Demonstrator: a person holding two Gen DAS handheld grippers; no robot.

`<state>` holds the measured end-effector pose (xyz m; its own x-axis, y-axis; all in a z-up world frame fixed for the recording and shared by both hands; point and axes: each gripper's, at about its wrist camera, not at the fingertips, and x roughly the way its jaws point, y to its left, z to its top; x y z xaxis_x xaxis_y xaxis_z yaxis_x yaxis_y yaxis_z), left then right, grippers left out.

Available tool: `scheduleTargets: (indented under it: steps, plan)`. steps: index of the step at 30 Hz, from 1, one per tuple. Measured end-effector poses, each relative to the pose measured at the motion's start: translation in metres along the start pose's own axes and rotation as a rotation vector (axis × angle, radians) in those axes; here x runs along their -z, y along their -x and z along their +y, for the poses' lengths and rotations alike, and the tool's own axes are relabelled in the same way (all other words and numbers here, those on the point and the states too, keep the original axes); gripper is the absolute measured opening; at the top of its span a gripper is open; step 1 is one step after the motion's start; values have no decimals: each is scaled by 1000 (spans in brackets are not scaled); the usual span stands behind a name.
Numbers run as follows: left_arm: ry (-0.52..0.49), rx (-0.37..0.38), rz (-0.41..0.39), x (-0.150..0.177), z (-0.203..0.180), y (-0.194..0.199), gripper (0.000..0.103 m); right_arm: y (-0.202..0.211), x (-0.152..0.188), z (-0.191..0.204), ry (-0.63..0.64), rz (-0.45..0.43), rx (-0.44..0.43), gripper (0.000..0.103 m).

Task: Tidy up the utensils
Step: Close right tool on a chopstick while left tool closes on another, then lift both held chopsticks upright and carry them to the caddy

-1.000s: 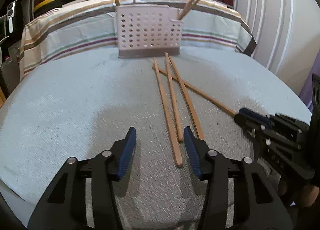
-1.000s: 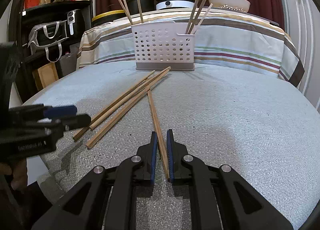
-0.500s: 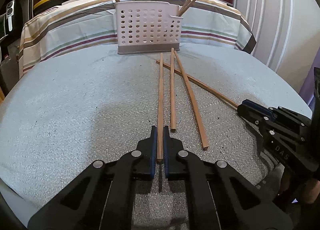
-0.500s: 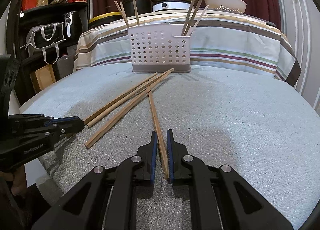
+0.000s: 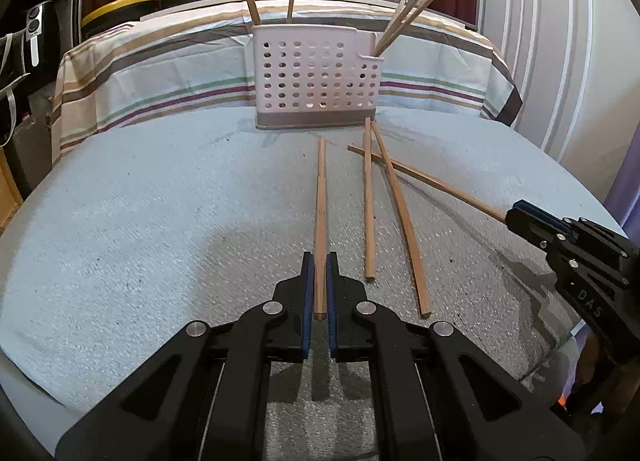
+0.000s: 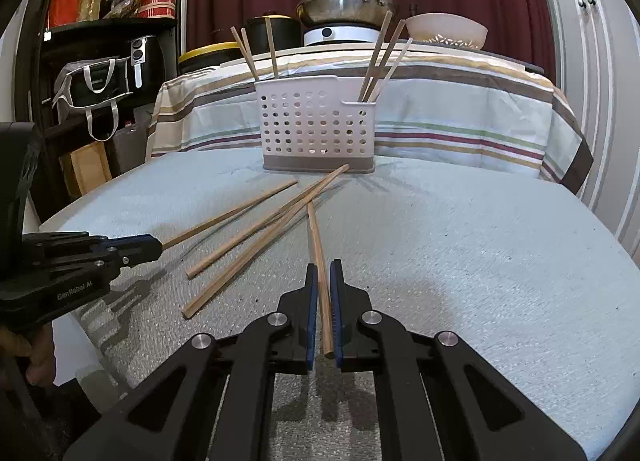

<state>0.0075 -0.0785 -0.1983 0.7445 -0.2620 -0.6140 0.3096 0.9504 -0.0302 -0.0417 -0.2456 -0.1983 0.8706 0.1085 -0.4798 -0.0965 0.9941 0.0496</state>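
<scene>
A white perforated utensil caddy [image 5: 316,81] stands at the table's far side with several chopsticks upright in it; it also shows in the right wrist view [image 6: 318,129]. My left gripper [image 5: 319,261] is shut on one wooden chopstick [image 5: 321,197], lifted off the table and pointing at the caddy. My right gripper [image 6: 324,267] is shut on another chopstick [image 6: 316,233], whose far end lies among the others. Two loose chopsticks [image 5: 384,201] lie on the table between the grippers. The right gripper shows in the left wrist view [image 5: 516,217], the left gripper in the right wrist view [image 6: 156,247].
The round table has a pale blue textured cover [image 5: 140,201]. Behind it is a striped cloth [image 5: 160,73] with a pan [image 6: 344,9], a bowl [image 6: 446,31] and pots. A dark shelf [image 6: 100,25] stands at the left, a white cabinet [image 5: 540,41] at the right.
My left gripper closed on a chopstick and raised it away from the other two. My right gripper kept its hold and lifted slightly.
</scene>
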Motion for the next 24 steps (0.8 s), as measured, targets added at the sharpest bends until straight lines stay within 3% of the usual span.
scheduleTargets:
  steps: [12,22,24]
  plan:
    - [16,-26,-38,-7,12,11,6,10,-9,-4,-9,-34,17,1]
    - [19,-30,-44,-8,14,13,6,5,-2,-9,-30,-13,0,2]
    - [18,-30,-44,-8,14,13,6,4,1,-10,-31,-6,-3,6]
